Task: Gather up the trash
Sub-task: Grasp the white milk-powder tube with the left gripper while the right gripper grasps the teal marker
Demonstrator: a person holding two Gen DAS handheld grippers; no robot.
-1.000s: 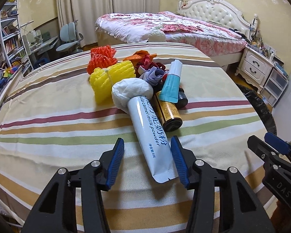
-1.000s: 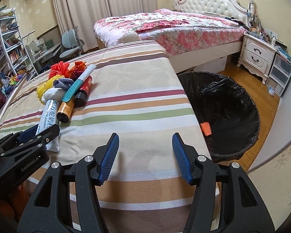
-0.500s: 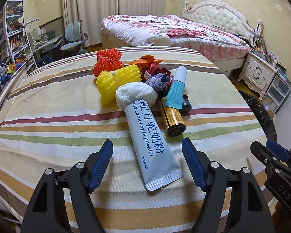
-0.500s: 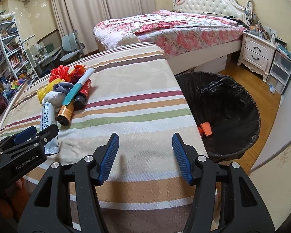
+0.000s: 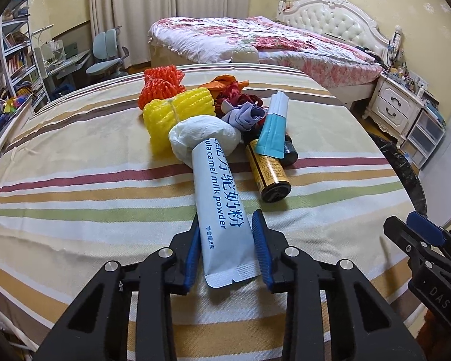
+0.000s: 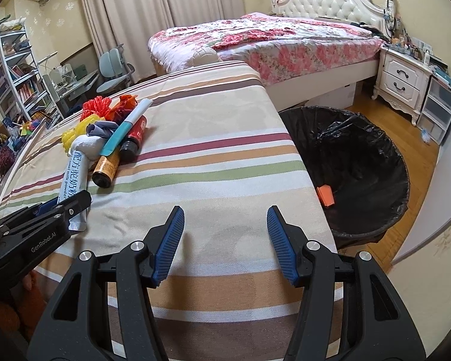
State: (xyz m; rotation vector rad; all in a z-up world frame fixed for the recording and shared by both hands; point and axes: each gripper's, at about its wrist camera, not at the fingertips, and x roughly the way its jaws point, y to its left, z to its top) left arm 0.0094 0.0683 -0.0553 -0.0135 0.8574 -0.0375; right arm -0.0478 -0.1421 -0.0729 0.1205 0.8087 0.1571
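Your striped counter [image 6: 219, 156] fills most of both views, with the bin [image 6: 354, 162] off its edge, just right of your right gripper [image 6: 225, 240] and lower. The route from counter to bin looks clear; only the counter's right edge lies between.

The trash pile sits ahead of your left gripper [image 5: 227, 248]: yellow net [image 5: 177, 114], orange net [image 5: 161, 82], tissue ball [image 5: 201, 135], cloth scraps [image 5: 240, 111], a brown bottle [image 5: 267, 174] and a teal sachet [image 5: 273, 126].

The milk powder sachet [image 5: 222, 207] is the thing that matters. Its long axis runs straight away from your left gripper, near end between the jaws, far end tucked under the tissue ball. Your left jaws are closing and the pads look to be pressing its two long edges, across the short width. That hand is far the nearer one.

Your right gripper stands apart with nothing in it, above bare cloth, well right of the pile.

I'd judge a straight lift may drag the tissue ball along; the brown bottle lies just right of the sachet, so keep clear of it.
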